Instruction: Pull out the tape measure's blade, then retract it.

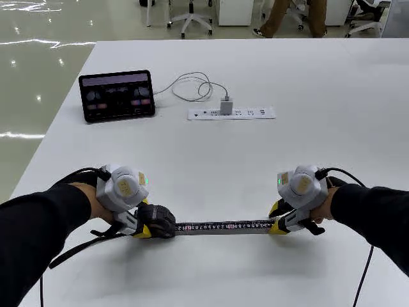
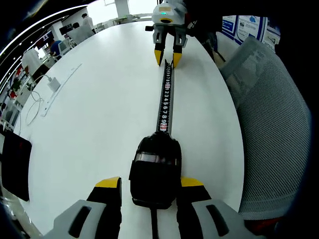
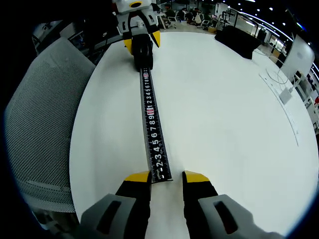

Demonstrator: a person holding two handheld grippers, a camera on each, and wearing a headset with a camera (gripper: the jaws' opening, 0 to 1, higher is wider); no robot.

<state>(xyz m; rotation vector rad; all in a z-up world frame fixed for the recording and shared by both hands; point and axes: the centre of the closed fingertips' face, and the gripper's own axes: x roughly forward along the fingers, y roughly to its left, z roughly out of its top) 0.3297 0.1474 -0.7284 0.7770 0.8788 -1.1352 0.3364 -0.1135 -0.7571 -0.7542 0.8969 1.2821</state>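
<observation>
Clamping the case [image 2: 155,169] in my left gripper [image 2: 149,182], I have the blade [image 2: 165,99] out. My right gripper [image 3: 167,175] straddles its tip [image 3: 160,173], grip unclear; retracting remains.

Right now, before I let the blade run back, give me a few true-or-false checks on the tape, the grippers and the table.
1. The blade lies stretched along the table between the left gripper and the right gripper. True.
2. The tape measure's case sits between the left gripper's jaws. True.
3. The blade's tip reaches the tablet. False: the tip lies between the right gripper's jaws, and the tablet stands far off near the table's left edge.
4. The power strip has nothing plugged in. False: a charger with a cable sits in it.
</observation>
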